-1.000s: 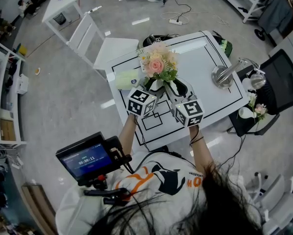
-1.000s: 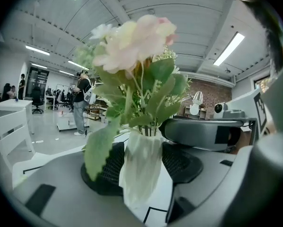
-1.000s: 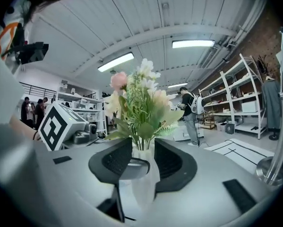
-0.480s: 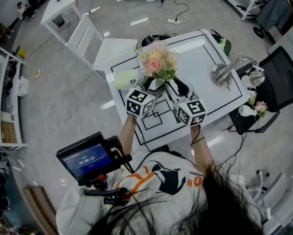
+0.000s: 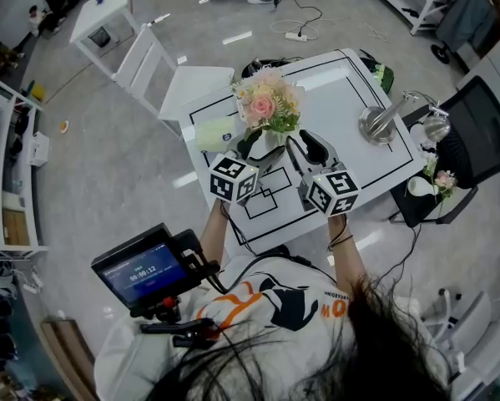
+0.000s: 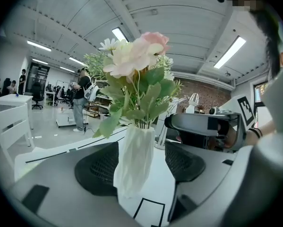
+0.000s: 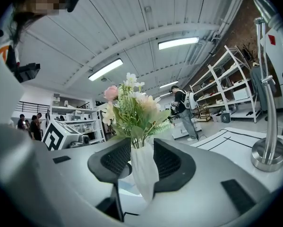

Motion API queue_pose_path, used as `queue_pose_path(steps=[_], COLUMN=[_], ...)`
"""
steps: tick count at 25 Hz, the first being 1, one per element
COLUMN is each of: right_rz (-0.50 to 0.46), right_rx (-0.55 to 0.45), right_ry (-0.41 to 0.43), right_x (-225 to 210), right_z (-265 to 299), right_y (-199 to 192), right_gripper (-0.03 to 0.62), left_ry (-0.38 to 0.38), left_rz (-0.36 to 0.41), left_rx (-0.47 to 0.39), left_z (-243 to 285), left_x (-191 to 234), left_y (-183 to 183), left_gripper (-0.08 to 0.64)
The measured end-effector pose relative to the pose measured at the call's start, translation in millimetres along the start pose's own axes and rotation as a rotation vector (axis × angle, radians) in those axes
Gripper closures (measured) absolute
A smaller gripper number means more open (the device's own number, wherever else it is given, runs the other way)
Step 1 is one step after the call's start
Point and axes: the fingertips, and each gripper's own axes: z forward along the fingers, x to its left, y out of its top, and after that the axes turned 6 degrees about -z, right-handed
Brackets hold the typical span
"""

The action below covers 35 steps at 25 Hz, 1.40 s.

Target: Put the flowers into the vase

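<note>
1. All but done, at a guess: flowers (image 5: pixel 266 103) already upright in vase (image 5: pixel 270 147), stems down its neck, blooms and leaves spreading above the rim.
2. Stands in the left half of the tabletop (image 5: pixel 341 98), away from every edge, just beyond the printed squares.
3. Left gripper (image 6: pixel 137 162): opening, with a pad on either side of vase and neither pressing on it; grips nothing.
4. Right gripper (image 5: pixel 306 150): spread wide and empty, vase just ahead between the pads, untouched.
5. Left to do, seemingly: only backing both grippers off without nudging vase.
6. Holds that one bunch and nothing else visible.
</note>
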Motion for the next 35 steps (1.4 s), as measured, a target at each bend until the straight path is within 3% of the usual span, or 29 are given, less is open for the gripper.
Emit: queue_pose_path(steps=[4,7,12,25,35], right_rz=[0.023,0.061,0.112,0.077,0.059], right_rx=[-0.004,-0.016,-0.013,0.012,0.031], right_ry=[-0.021,-0.046,-0.059,-0.045,-0.032], right_x=[0,1,9,61,104], right_z=[-15,-27,-47,-122,-197], right_y=[1,1,-7,-21,-39], right_gripper=[0.443,0.503,0.531,0.568,0.577], left_ry=[0.048,0.071,0.069,0.123,0.128], left_rz=[-0.028,-0.008,0.019,-0.016,-0.061], left_rx=[-0.021,-0.039,-0.081,-0.161,-0.161], left_z=[-24,-37,-51,-90,-128], left_x=[-1,-11,-40,-115,-185], left_y=[-9,-14,-9,-26,-61], left_gripper=[0.261,0.264,0.37,0.515,0.526])
